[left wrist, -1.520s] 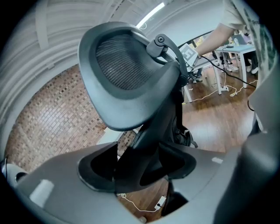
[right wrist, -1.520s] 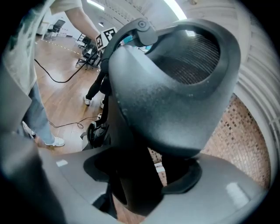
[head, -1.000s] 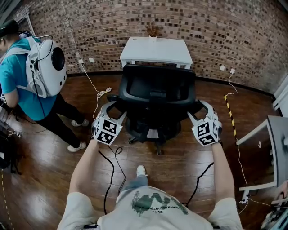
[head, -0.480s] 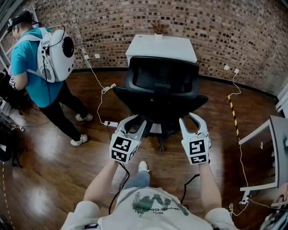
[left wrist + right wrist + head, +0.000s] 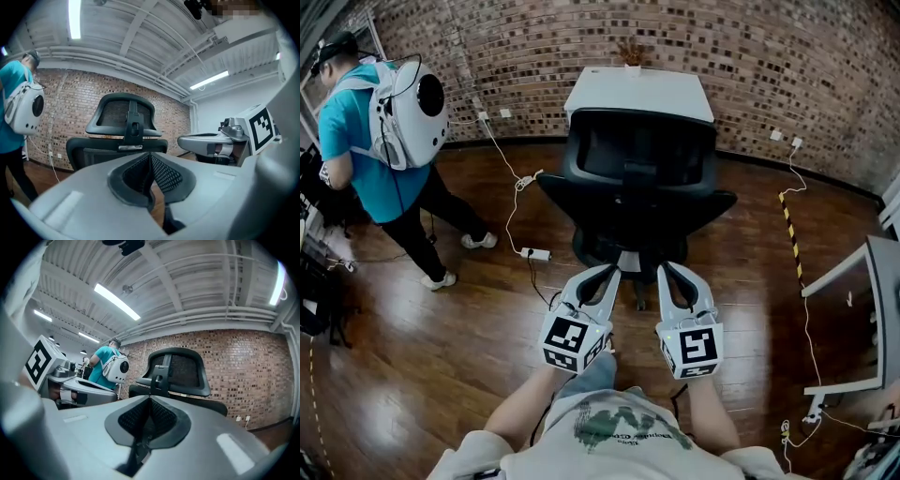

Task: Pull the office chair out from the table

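Chair beyond left gripper, right gripper; untouched

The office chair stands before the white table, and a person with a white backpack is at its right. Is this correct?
No. In the head view the person with the white backpack is left of the office chair; the rest holds.

A person in a teal shirt wears a white backpack near the brick wall.

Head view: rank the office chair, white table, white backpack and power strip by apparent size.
1. office chair
2. white table and white backpack: about alike, not ranked
3. power strip, smallest
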Tool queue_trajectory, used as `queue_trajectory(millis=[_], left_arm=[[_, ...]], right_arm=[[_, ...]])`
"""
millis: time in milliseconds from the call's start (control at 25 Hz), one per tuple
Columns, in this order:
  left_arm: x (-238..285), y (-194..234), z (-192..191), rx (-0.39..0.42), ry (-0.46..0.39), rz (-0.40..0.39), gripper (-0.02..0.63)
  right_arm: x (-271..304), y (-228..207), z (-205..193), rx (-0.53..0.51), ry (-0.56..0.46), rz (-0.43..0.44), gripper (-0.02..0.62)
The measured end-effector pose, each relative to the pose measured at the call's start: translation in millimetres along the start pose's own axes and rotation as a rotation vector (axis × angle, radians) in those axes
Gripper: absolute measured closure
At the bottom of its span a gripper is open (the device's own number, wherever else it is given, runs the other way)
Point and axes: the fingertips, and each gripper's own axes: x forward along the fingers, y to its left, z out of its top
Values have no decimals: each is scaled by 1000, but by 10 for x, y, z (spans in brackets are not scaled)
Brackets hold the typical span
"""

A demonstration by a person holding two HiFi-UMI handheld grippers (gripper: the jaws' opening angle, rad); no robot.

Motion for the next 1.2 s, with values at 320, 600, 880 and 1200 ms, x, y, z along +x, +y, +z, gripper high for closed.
queue_trajectory(millis=[320, 600, 880, 1200], left_arm=[[-83, -223, 57, -49, 3, -5, 591], [-75, -206, 55, -92, 8, 1, 591], [20, -289, 36, -90, 5, -13, 591], [50, -262, 65, -92, 4, -5, 591]], right_arm=[[-119, 273, -2, 91, -18, 112, 595], [-115, 336, 22, 192, -32, 129, 595], [-170, 244, -64, 184, -19, 121, 595], [-149, 206, -42, 188, -19, 122, 595]])
